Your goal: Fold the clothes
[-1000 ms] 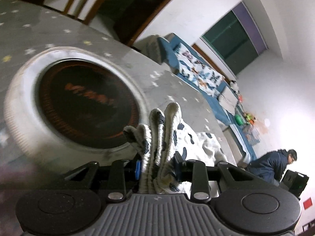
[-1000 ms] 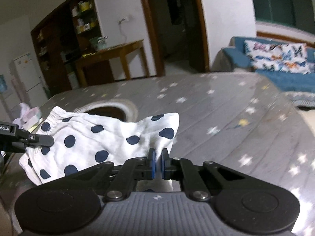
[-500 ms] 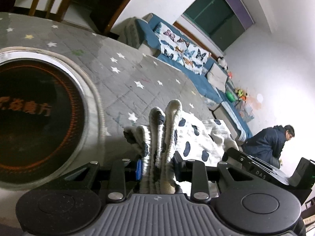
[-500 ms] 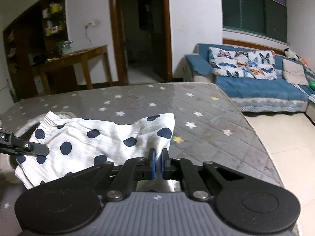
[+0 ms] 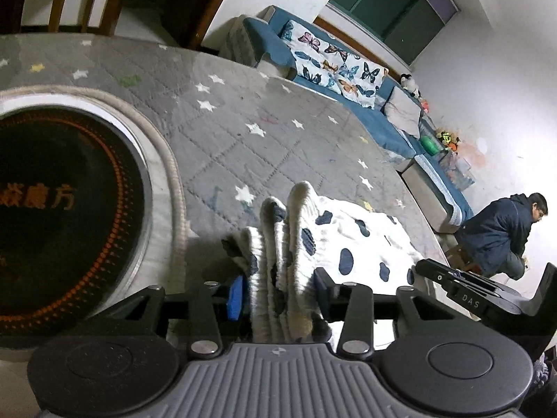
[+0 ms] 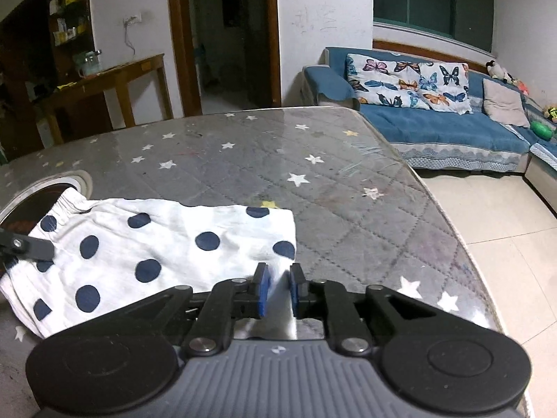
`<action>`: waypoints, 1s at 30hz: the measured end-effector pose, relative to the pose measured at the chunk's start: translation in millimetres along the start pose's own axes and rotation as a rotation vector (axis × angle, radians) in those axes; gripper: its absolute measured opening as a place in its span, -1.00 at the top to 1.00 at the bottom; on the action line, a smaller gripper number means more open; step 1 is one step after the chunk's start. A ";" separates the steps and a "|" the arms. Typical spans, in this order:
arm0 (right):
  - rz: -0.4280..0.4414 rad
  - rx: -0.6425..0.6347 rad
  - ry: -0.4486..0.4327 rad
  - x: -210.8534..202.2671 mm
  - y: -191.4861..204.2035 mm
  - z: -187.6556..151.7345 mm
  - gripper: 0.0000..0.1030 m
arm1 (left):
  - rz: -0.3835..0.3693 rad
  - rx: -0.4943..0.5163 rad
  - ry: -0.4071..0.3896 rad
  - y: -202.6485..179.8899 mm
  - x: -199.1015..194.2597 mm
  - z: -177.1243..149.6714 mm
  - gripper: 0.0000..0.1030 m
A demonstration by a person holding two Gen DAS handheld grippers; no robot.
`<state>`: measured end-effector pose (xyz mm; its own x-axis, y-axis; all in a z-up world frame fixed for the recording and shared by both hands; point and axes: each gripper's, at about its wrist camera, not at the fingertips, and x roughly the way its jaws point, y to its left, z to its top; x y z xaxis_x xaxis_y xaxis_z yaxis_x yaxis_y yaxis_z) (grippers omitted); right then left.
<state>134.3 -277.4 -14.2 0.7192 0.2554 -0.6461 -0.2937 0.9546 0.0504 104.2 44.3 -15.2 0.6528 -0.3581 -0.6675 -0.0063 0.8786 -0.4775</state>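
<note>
On the star-patterned bench [image 6: 348, 188], the polka-dot garment [image 6: 146, 240] lies spread flat, its elastic waistband end toward the round inset burner [image 5: 66, 219] and its hem end nearer the bench edge.

Left gripper [image 5: 278, 296]: the fingers are closed on the bunched waistband, which stands in several gathered folds between the pads. Right gripper [image 6: 277, 292]: the fingers stand slightly apart with a thin white edge of the hem between them; the gap is narrow, and it appears the cloth is no longer firmly pinched, though contact cannot be settled from this view.

Judged state: the garment looks stretched out lengthwise between the two grippers and laid on the surface. This would fit either laying it out for a fold or setting it down once folded; layer count at the hem is not readable.

For good execution of the lay-down:
- Keep the cloth lying flat with edges straight.
- Open each gripper fully before lifting away, so no layer drags.
- Withdraw along the bench plane, away from the garment.
- Keep the waistband off the burner recess.
</note>
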 end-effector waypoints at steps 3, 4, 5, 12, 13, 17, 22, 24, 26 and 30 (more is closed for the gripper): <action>0.004 -0.004 -0.009 -1.4 -0.8 2.6 0.72 | 0.017 0.031 -0.030 -3.2 -10.8 3.3 -0.07; 0.006 -0.006 -0.012 -1.8 -1.0 3.5 0.72 | 0.021 0.045 -0.046 -5.9 -14.5 4.8 -0.07; 0.007 -0.007 -0.015 -2.3 -1.3 4.4 0.72 | 0.025 0.059 -0.063 -8.8 -18.2 6.4 -0.07; 0.075 0.000 -0.011 15.3 4.9 16.7 0.63 | -0.034 0.121 -0.092 -30.7 -11.3 18.0 0.27; 0.080 0.004 -0.008 19.6 6.3 17.4 0.63 | -0.038 0.124 -0.085 -31.8 -6.8 18.0 0.33; 0.093 0.022 0.001 33.4 9.3 19.4 0.63 | -0.056 0.136 -0.056 -36.0 11.1 17.8 0.48; 0.089 0.031 0.037 51.0 9.0 15.7 0.63 | -0.033 0.122 -0.026 -28.4 27.9 18.4 0.55; 0.094 0.038 0.043 53.6 6.8 13.3 0.63 | -0.032 0.111 -0.020 -23.5 29.9 18.2 0.57; 0.094 0.037 0.039 50.0 6.8 13.9 0.63 | -0.037 0.107 -0.022 -22.1 27.5 18.2 0.57; 0.108 0.017 0.025 27.5 9.4 13.1 0.61 | -0.042 0.143 -0.048 -28.9 12.9 16.0 0.56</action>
<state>159.6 -259.4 -21.6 0.6678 0.3536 -0.6550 -0.3577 0.9241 0.1342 124.9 19.4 -0.8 0.6860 -0.3832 -0.6185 0.1274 0.9002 -0.4164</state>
